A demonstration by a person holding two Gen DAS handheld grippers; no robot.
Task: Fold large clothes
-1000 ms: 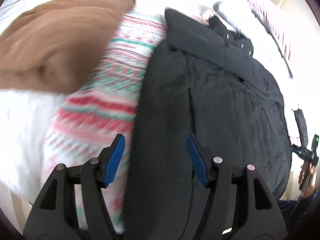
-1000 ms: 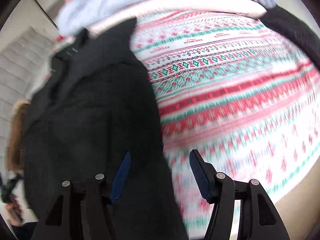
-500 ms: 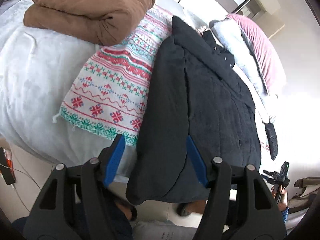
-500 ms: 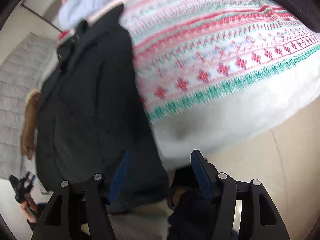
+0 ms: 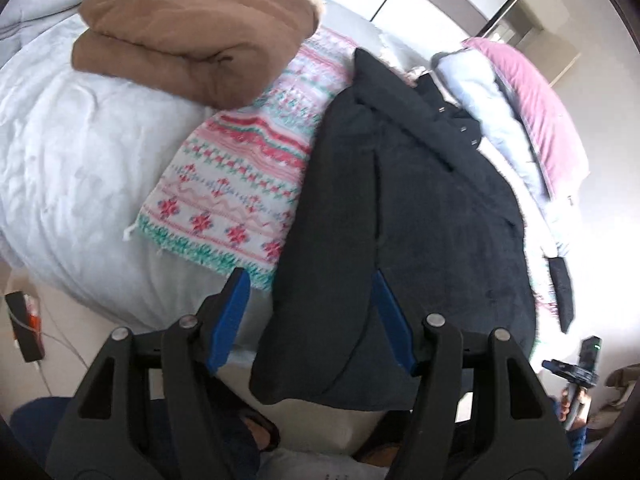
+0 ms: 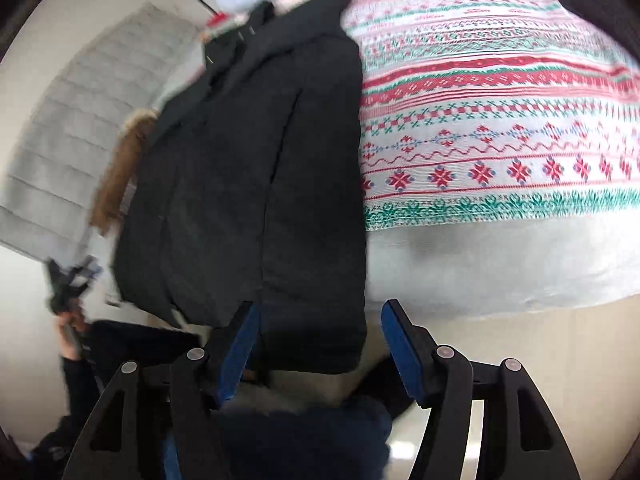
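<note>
left gripper [image 5: 310, 314] and right gripper [image 6: 320, 344] both hanging over the hem end of the black coat [image 5: 408, 208], jaws apart, clamped on nothing. coat lying lengthwise on the bed [image 5: 68, 152], sides apparently folded in, hem drooping off the edge; probably crosswise folds still to do. beyond and beside the coat, brown blanket [image 5: 192, 40] already folded.
</note>
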